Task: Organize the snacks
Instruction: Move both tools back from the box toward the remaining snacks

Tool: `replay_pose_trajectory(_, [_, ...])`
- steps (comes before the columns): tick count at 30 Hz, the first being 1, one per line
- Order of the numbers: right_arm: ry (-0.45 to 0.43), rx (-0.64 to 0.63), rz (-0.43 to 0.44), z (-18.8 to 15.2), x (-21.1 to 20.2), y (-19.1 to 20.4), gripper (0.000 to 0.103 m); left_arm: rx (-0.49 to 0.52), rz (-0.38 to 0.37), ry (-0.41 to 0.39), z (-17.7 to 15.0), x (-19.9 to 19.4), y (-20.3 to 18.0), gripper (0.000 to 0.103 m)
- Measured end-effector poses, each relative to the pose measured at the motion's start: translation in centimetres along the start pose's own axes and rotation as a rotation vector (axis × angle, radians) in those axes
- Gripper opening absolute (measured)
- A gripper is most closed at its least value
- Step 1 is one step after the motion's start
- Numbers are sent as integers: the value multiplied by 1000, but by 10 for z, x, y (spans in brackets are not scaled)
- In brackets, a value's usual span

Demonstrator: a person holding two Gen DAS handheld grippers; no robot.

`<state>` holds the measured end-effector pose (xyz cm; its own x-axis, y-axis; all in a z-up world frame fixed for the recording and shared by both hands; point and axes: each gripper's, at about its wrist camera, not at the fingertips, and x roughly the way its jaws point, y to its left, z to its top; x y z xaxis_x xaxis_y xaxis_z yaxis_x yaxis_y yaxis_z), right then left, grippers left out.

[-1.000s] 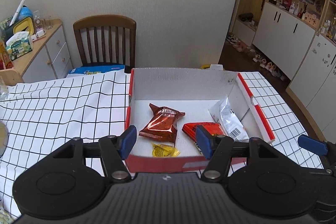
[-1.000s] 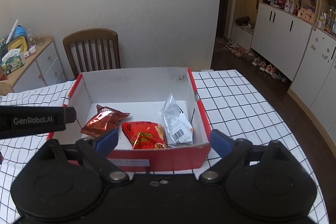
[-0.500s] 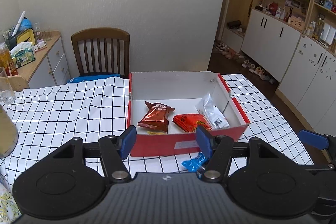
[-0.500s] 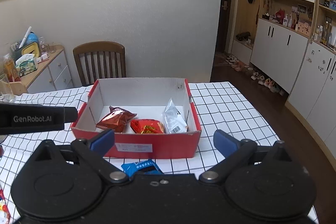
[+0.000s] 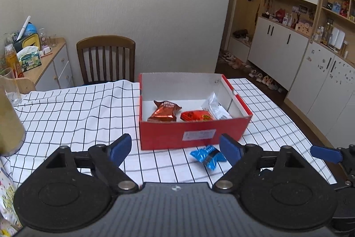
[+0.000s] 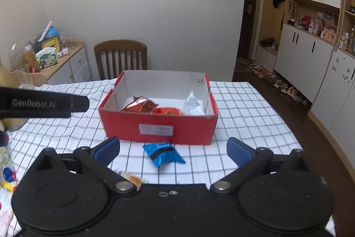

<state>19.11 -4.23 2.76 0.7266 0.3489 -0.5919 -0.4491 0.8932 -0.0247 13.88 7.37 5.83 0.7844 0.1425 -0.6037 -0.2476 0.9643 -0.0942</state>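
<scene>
One big table with a checked cloth point(image 5: 66, 117) holds a red box point(image 5: 193, 132) at 12 o'clock from both grippers, and inside it a brown pack point(image 5: 165, 112) lies at 9 o'clock, an orange-red pack point(image 5: 196, 115) in the middle and a silver pack point(image 5: 216, 107) at 3 o'clock. A small blue pack point(image 6: 163, 153) lies on the cloth just by the box's near wall. The left gripper point(image 5: 175, 149) is opening with nothing pinched, and the right gripper point(image 6: 173, 148) is wide apart and holds nothing.
</scene>
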Motion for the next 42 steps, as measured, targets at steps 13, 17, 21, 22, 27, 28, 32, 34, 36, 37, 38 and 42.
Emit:
replay_pose_trajectory(13, [57, -21, 75, -58, -10, 3, 103, -56, -40, 115, -64, 7, 18, 87])
replay_pose_trajectory(17, [79, -14, 64, -73, -3, -1, 103, -64, -33, 137, -82, 16, 21, 87])
replay_pose_trajectory(21, [97, 8, 59, -84, 6, -5, 103, -61, -16, 154, -100, 25, 22, 86])
replay_pose_trajectory(22, [105, 15, 57, -88, 8, -6, 103, -66, -15, 164, -104, 28, 22, 87])
replay_pose_trajectory(27, [142, 51, 36, -100, 25, -9, 103, -78, -13, 213, -125, 44, 23, 87])
replay_pose_trajectory(28, [148, 58, 31, -102, 29, -10, 103, -81, -11, 221, -129, 47, 23, 87])
replay_pose_trajectory(32, [174, 100, 16, -107, 42, -15, 103, -88, -7, 241, -141, 59, 22, 87])
replay_pose_trajectory(34, [190, 115, 12, -110, 49, -15, 102, -78, -4, 242, -147, 64, 20, 87])
replay_pose_trajectory(36, [200, 122, 0, -112, 57, -14, 102, -66, 6, 237, -150, 67, 17, 87])
replay_pose_trajectory(37, [205, 125, -5, -113, 60, -14, 101, -59, 10, 236, -151, 68, 15, 86])
replay_pose_trajectory(38, [209, 130, -9, -113, 63, -13, 101, -54, 15, 235, -152, 70, 13, 86])
replay_pose_trajectory(42, [211, 139, -24, -112, 74, -9, 98, -49, 27, 230, -156, 79, 11, 87])
